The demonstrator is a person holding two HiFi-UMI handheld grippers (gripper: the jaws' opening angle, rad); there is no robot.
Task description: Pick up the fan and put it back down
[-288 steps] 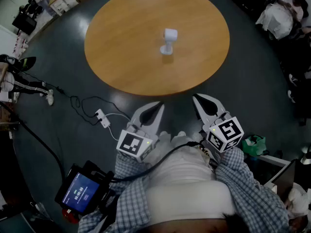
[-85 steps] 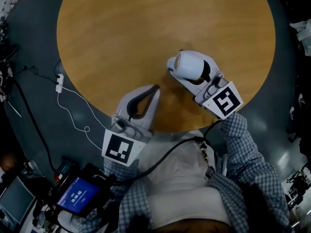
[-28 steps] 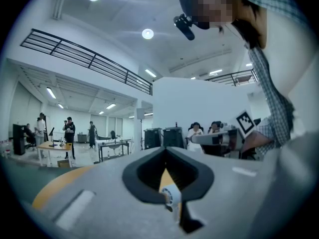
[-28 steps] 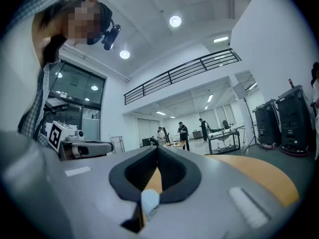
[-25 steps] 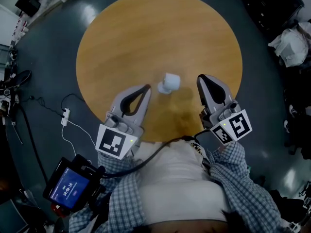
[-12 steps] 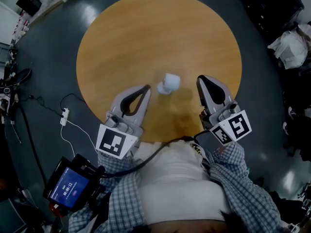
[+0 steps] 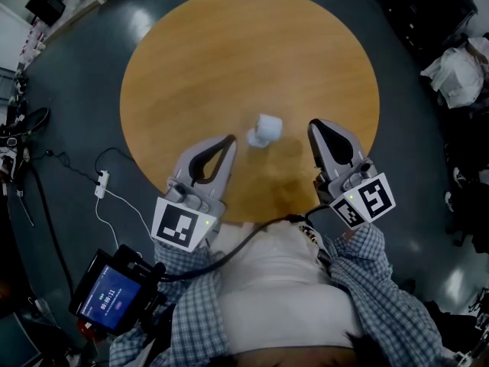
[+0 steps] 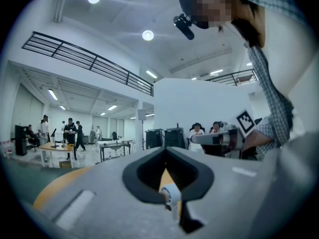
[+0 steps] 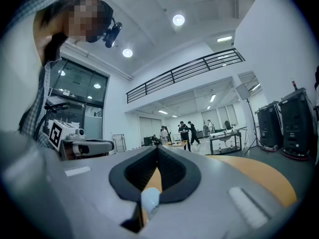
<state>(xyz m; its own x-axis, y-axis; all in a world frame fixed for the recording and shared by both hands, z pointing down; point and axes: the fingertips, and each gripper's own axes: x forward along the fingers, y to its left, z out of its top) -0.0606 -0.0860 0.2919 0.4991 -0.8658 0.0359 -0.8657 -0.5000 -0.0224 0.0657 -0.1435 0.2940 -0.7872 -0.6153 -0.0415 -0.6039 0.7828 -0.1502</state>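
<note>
Two sets of tongs to check first, nearest the body. Looking along the left gripper [image 7: 229, 140]: clamped together at the tips, nothing pinched, just wood showing through the loop. Same story for the right gripper [image 7: 313, 126], squeezed closed on nothing. Little white blob low in each gap: fan or gripper hardware, no telling, so leaving it alone. Both held level over the near rim of the round table [image 7: 229, 52], one to each side.

Next out, sitting between those tips but clear of both: the fan [image 7: 264, 131]. Standing on the wood on its own base, a touch closer to the left tips, no contact anywhere. Looks upright, though hard to swear to from straight above.

So, as a guess: either done and dusted, with the fan set down and both tongs clear of it, or not begun. Can't settle that from this alone. If done, nothing left to do. If not, needs one set of tongs opened, moved onto the fan, closed, lifted, lowered, let go.

Beyond that, only bare tabletop and dark floor.
</note>
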